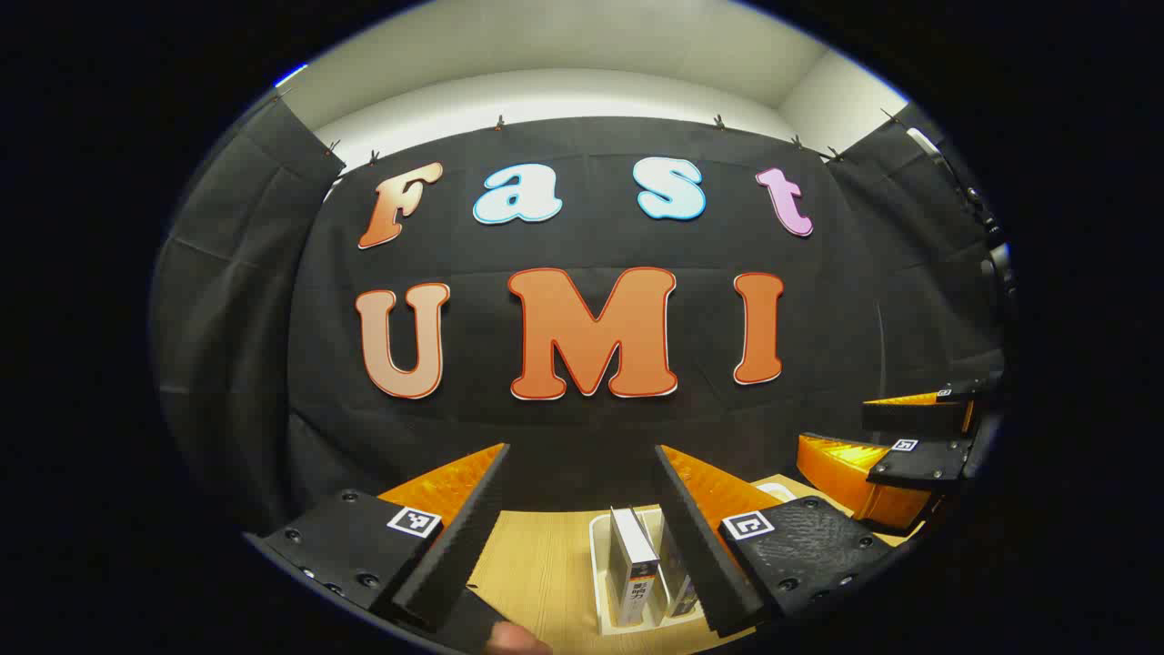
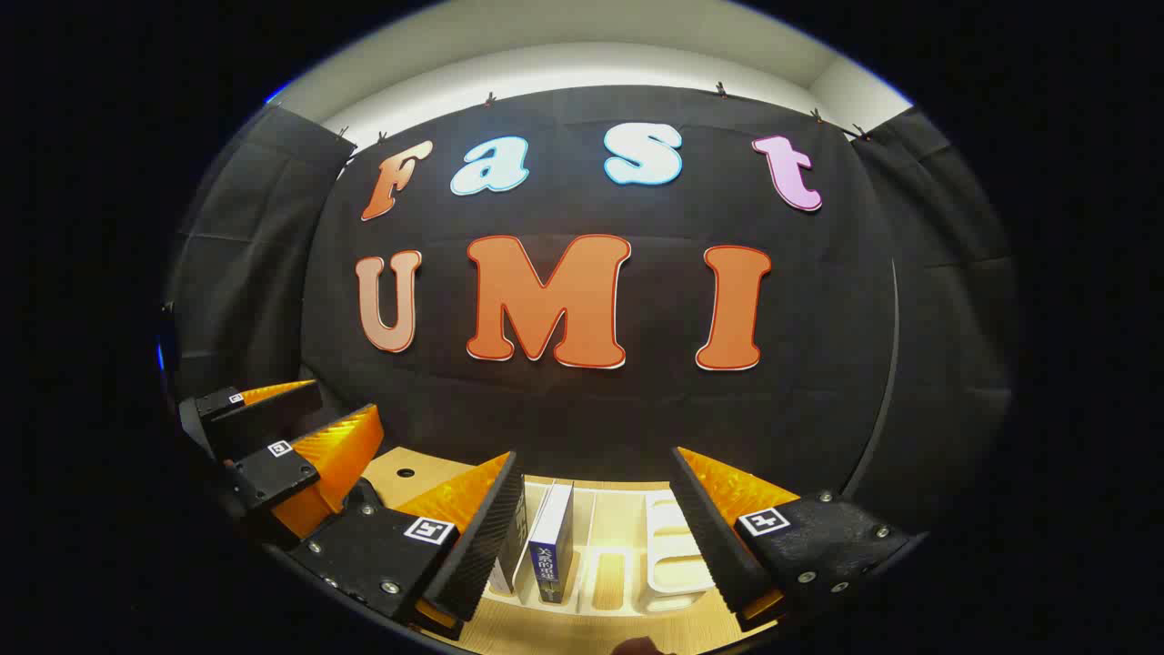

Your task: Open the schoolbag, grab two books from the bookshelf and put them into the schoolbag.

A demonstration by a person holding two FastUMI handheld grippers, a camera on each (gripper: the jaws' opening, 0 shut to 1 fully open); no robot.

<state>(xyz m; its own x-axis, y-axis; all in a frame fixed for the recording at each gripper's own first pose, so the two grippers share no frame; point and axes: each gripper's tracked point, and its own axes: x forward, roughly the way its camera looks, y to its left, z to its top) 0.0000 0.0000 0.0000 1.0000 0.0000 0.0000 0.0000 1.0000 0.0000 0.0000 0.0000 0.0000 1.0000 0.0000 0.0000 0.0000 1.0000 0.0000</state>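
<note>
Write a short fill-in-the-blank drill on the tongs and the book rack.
1. The books stand ___ in the white rack.
2. Both the left tongs and the right tongs are ___.
3. The rack stands on a ___ table.

Missing words: upright; open; wooden

Print on the book spine is too small to read.

A white bookshelf stands on a pale wood-grain tabletop. 1 book has a dark blue spine with white covers; another book is white with a dark lower band.
</note>
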